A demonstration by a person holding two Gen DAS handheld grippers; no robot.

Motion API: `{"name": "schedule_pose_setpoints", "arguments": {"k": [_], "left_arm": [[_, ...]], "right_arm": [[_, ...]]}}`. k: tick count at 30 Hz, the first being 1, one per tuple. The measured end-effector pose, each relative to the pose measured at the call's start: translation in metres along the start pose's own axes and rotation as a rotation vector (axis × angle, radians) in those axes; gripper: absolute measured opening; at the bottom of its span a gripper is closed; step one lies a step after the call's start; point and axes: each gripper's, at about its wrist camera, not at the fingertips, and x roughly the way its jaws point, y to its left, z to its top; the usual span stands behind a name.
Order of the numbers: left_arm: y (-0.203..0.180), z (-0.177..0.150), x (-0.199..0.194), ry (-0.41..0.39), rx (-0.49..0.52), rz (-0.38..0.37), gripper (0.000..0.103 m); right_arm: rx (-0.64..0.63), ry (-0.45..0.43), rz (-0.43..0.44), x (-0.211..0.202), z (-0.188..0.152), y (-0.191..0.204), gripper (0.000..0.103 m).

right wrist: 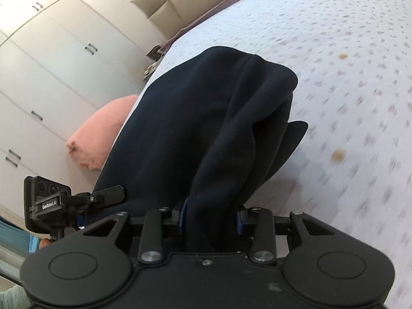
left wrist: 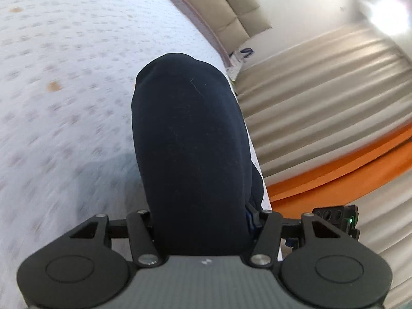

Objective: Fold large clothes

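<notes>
A dark navy garment (left wrist: 188, 139) hangs bunched from my left gripper (left wrist: 203, 221), which is shut on it; the cloth hides the fingertips. The same navy garment (right wrist: 206, 128) shows in the right wrist view, draped in thick folds from my right gripper (right wrist: 209, 221), which is shut on it too. Both grippers hold the garment lifted above a white bed sheet (left wrist: 64, 77) with small grey dots and a few brown stains. The sheet looks motion-blurred in both views.
A beige padded headboard (left wrist: 231, 7) stands at the bed's far end. Beige and orange curtains (left wrist: 322, 97) hang right of the bed. In the right wrist view, white wardrobe doors (right wrist: 51, 72) and a pink pillow (right wrist: 100, 134) are on the left.
</notes>
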Motion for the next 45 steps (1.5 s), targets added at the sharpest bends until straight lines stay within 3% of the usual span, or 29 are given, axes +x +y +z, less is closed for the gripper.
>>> {"name": "schedule_pose_setpoints", "arguments": {"k": [5, 9, 11, 13, 17, 20, 22, 23, 25, 27, 29, 30, 32, 33, 35, 36, 39, 42, 45], "left_arm": [[0.024, -0.051, -0.061, 0.016, -0.055, 0.085, 0.058], [0.082, -0.084, -0.055, 0.026, -0.141, 0.189, 0.065], [0.106, -0.095, -0.057, 0.000, -0.234, 0.150, 0.067], [0.108, -0.093, -0.067, -0.022, -0.265, 0.121, 0.067], [0.093, -0.091, -0.094, -0.028, -0.222, 0.176, 0.065], [0.065, -0.083, -0.125, -0.128, -0.118, 0.270, 0.063], [0.047, -0.083, -0.141, -0.207, -0.073, 0.251, 0.063], [0.039, -0.083, -0.143, -0.221, -0.053, 0.219, 0.062], [0.024, -0.087, -0.134, -0.182, 0.003, 0.168, 0.055], [0.014, -0.099, -0.115, -0.085, 0.066, 0.129, 0.035], [0.015, -0.117, -0.096, 0.054, 0.105, 0.072, 0.016], [0.021, -0.128, -0.089, 0.112, 0.081, 0.037, 0.015], [0.029, -0.148, -0.089, 0.139, 0.035, 0.037, 0.012], [0.031, -0.153, -0.092, 0.145, 0.023, 0.047, 0.005], [0.036, -0.154, -0.099, 0.131, -0.039, 0.052, 0.004], [0.037, -0.151, -0.100, 0.123, -0.054, 0.057, 0.004], [0.029, -0.139, -0.095, 0.159, 0.005, 0.106, 0.004], [0.024, -0.133, -0.087, 0.192, -0.045, 0.133, 0.004], [0.019, -0.125, -0.099, 0.198, -0.091, 0.138, 0.007]], "right_arm": [[0.003, 0.073, -0.028, 0.018, -0.066, 0.049, 0.044], [-0.037, 0.139, -0.182, 0.062, -0.112, 0.062, 0.044], [-0.010, 0.143, -0.240, 0.074, -0.126, 0.061, 0.051], [0.013, 0.121, -0.254, 0.063, -0.126, 0.066, 0.058], [-0.070, 0.092, -0.369, 0.036, -0.113, 0.090, 0.060], [-0.185, 0.001, -0.430, 0.018, -0.104, 0.122, 0.069], [-0.239, -0.058, -0.435, 0.022, -0.100, 0.140, 0.071], [-0.264, -0.087, -0.433, 0.024, -0.104, 0.146, 0.069], [-0.320, -0.134, -0.460, 0.047, -0.100, 0.160, 0.056], [-0.361, -0.140, -0.499, 0.073, -0.098, 0.161, 0.005], [-0.366, -0.114, -0.548, 0.100, -0.099, 0.151, 0.003], [-0.367, -0.104, -0.615, 0.109, -0.101, 0.141, 0.002], [-0.320, -0.064, -0.741, 0.117, -0.101, 0.115, 0.002], [-0.252, -0.033, -0.756, 0.111, -0.100, 0.102, 0.002], [-0.163, -0.040, -0.713, 0.083, -0.102, 0.097, 0.004], [-0.144, -0.060, -0.673, 0.063, -0.106, 0.105, 0.010], [-0.151, -0.070, -0.544, 0.030, -0.125, 0.137, 0.016], [-0.250, 0.028, -0.612, 0.055, -0.141, 0.160, 0.016], [-0.161, 0.193, -0.710, 0.074, -0.161, 0.137, 0.013]]}}
